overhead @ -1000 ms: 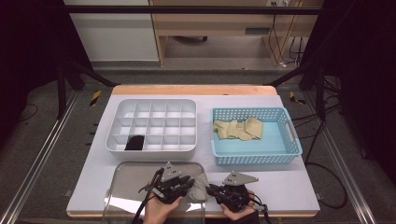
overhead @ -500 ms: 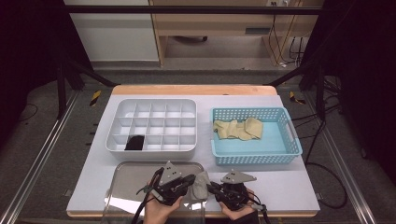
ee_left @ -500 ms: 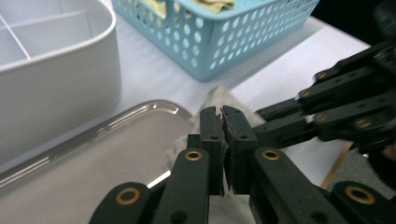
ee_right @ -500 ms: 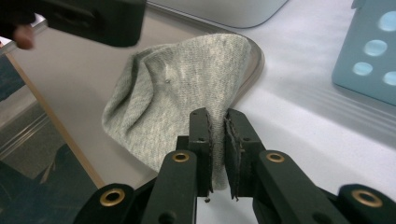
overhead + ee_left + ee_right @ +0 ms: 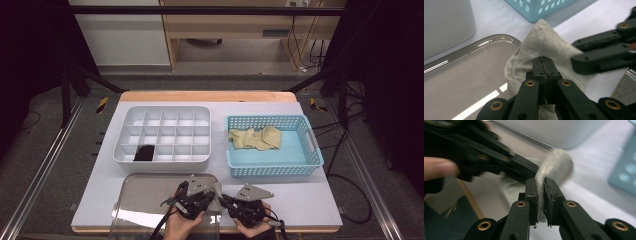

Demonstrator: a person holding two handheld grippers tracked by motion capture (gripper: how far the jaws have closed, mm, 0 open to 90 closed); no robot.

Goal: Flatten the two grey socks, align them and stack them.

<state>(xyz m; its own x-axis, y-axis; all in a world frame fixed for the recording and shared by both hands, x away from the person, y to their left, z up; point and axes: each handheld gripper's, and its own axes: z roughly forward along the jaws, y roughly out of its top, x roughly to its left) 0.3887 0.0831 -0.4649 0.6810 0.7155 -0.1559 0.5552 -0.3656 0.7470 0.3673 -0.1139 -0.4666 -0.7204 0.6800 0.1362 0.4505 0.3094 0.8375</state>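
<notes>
A light grey sock [image 5: 216, 196] hangs between my two grippers at the table's front edge, over the right end of a shiny tray [image 5: 145, 195]. My left gripper [image 5: 545, 62] has just been closing and now pinches a fold of the grey sock [image 5: 541, 42], its jaws pressed together. My right gripper [image 5: 540, 182] is shut on another part of the sock [image 5: 554, 160], with fabric squeezed between its pads. In the high view the left gripper [image 5: 207, 199] and right gripper [image 5: 225, 201] point at each other, tips nearly touching.
A white compartment box [image 5: 165, 111] sits behind the tray, with a dark item [image 5: 145, 152] in a front cell. To its right a blue basket [image 5: 272, 165] holds tan socks [image 5: 255, 137]. Bare table lies right of the hands.
The left gripper shifted slightly toward the right one and its jaws closed on the sock. The right gripper kept its place and grip.
</notes>
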